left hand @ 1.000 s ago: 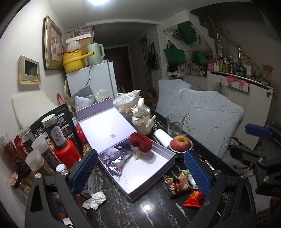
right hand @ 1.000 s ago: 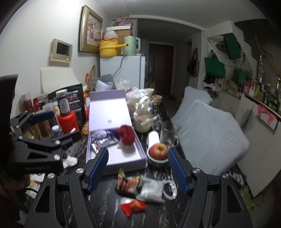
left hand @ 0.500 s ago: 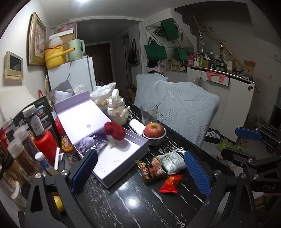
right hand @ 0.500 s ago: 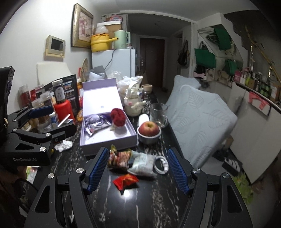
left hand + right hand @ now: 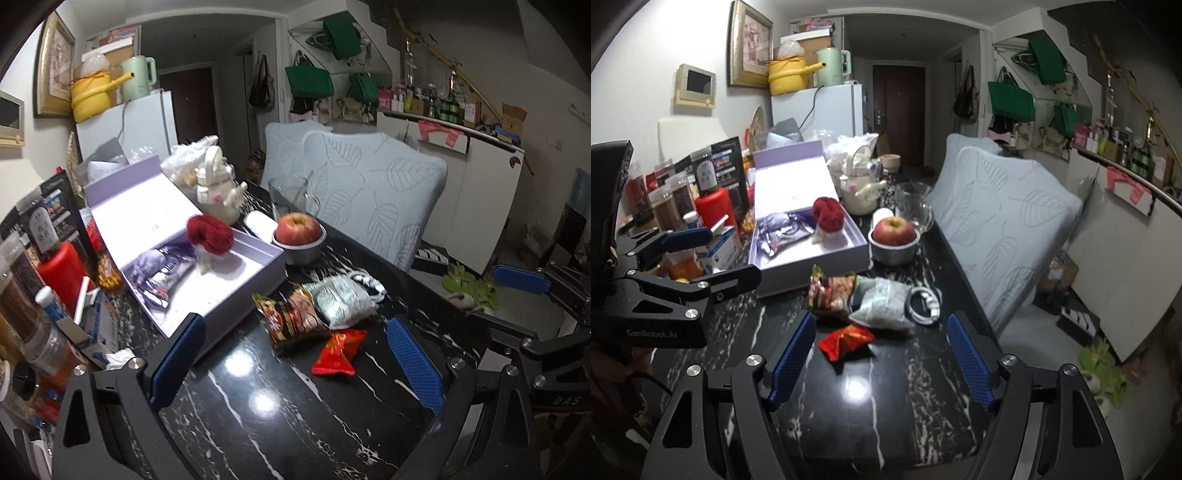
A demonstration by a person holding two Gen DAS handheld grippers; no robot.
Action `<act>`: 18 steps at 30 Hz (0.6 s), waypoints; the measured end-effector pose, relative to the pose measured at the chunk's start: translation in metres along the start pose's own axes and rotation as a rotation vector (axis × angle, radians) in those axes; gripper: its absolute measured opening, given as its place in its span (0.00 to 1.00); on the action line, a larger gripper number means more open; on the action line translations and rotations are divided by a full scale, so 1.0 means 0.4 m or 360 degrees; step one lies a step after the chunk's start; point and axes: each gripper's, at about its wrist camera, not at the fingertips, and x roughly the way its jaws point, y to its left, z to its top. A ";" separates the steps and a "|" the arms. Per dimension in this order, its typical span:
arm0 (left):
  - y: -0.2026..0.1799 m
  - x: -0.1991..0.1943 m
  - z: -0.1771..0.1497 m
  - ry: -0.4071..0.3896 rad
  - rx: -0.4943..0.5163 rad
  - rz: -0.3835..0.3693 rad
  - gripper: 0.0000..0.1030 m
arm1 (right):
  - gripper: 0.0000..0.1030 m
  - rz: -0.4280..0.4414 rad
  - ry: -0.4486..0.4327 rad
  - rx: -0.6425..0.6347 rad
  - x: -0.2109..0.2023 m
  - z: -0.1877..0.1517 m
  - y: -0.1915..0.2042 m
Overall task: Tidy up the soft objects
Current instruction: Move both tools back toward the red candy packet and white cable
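"GenRobot.AI" on left tongs (image 5: 701, 254)

Left gripper (image 5: 295, 354) open, empty, tilted down; right gripper (image 5: 882, 356) jaws opening, empty.

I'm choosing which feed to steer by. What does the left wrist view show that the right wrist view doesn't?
Left wrist only: the right tool's blue pad out at the table's far edge. Right wrist only: the left tool beside the jars, and the coiled white cable in full. Both: the open lilac box holding the red pom-pom, the apple, and the red packet. The right tool's jaws are opening, empty.
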 end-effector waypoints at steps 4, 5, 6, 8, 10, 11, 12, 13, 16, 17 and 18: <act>-0.015 0.040 -0.024 0.0068 0.0010 -0.0046 0.98 | 0.73 0.0018 0.0057 0.0039 0.036 -0.029 -0.012; -0.015 0.048 -0.030 0.0081 0.0007 -0.0052 0.98 | 0.73 0.0019 0.0062 0.0048 0.043 -0.035 -0.016; -0.016 0.060 -0.037 0.0099 0.0000 -0.0060 0.98 | 0.73 0.0018 0.0064 0.0055 0.050 -0.044 -0.021; -0.015 0.081 -0.050 0.0133 -0.0024 -0.0086 0.98 | 0.73 0.0009 0.0081 0.0065 0.068 -0.063 -0.028; -0.015 0.099 -0.060 0.0161 -0.0041 -0.0107 0.98 | 0.73 0.0009 0.0100 0.0083 0.082 -0.075 -0.037; -0.016 0.107 -0.065 0.0173 -0.0050 -0.0120 0.98 | 0.73 0.0015 0.0119 0.0101 0.094 -0.084 -0.044; -0.018 0.115 -0.072 0.0183 -0.0057 -0.0137 0.98 | 0.73 0.0020 0.0132 0.0117 0.099 -0.089 -0.049; -0.020 0.122 -0.077 0.0191 -0.0063 -0.0149 0.98 | 0.73 0.0024 0.0144 0.0132 0.105 -0.094 -0.055; -0.031 0.144 -0.092 0.0216 -0.0076 -0.0184 0.98 | 0.73 0.0016 0.0165 0.0172 0.122 -0.109 -0.074; -0.035 0.155 -0.097 0.0227 -0.0079 -0.0206 0.98 | 0.73 0.0011 0.0177 0.0185 0.131 -0.114 -0.081; -0.038 0.164 -0.100 0.0240 -0.0078 -0.0220 0.98 | 0.73 0.0012 0.0185 0.0196 0.136 -0.118 -0.086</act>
